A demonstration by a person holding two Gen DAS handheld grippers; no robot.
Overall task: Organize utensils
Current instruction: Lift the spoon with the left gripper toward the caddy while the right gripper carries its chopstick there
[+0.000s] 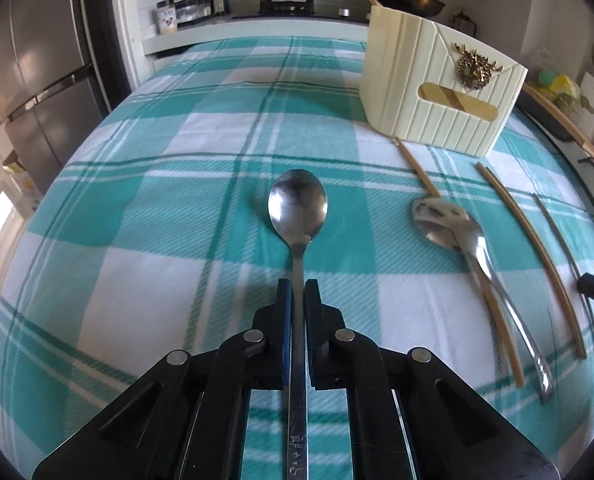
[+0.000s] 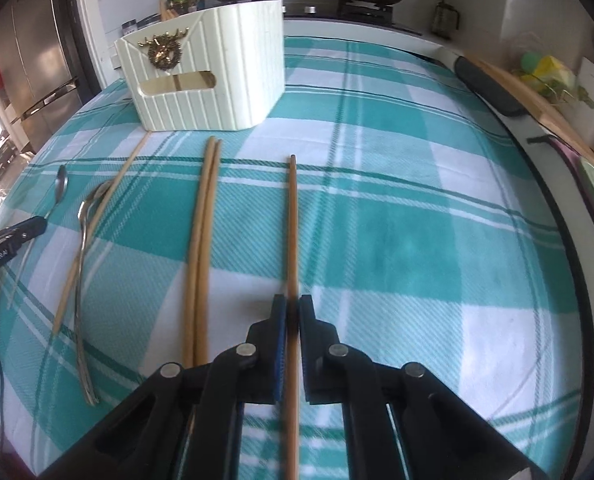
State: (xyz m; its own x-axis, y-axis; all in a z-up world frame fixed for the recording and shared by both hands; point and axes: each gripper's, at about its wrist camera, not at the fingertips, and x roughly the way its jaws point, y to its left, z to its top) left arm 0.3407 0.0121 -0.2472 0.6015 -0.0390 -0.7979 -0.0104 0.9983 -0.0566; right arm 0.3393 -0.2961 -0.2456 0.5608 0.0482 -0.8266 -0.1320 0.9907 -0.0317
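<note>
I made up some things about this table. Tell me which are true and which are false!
1. The left gripper is shut on a spoon. True.
2. The right gripper holds a fork. False: it is shut on a single chopstick.
3. The cream holder stands on the checked cloth. True.
4. The holder is empty. False: chopstick tops stick out of it.
5. A second spoon lies on the cloth, crossing a chopstick. True.
6. The cloth is red and white. False: it is teal and white.
</note>
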